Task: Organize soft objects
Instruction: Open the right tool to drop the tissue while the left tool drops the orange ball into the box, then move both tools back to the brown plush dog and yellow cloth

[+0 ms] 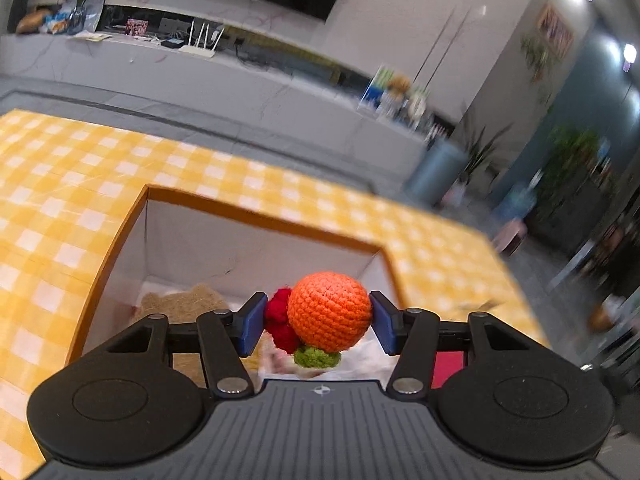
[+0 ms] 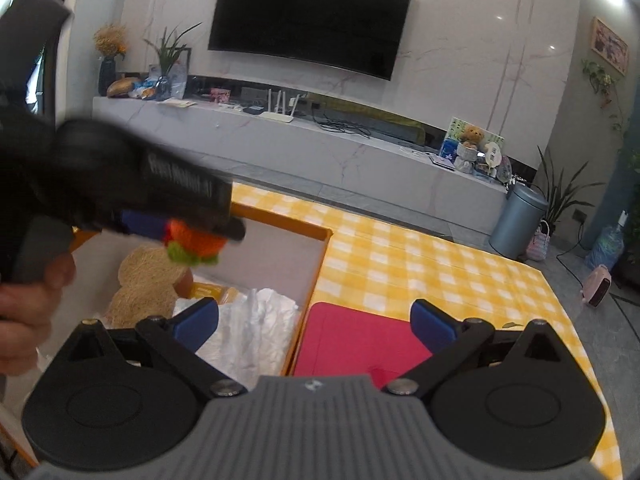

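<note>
A crocheted toy, an orange ball with red and green knobs, sits between the blue pads of my left gripper, which is shut on it above the open box. In the right wrist view the same left gripper hovers with the toy over the box's left part, held by a person's hand. Inside the box lie a straw-coloured bear-shaped piece and crumpled white material. My right gripper stands open, with nothing between its fingers, above the box's right wall and a pink mat.
The box and the pink mat rest on a yellow checked tablecloth. Beyond the table's far edge are a grey floor, a long TV console and a round bin. The table's right edge drops off near a small pink heater.
</note>
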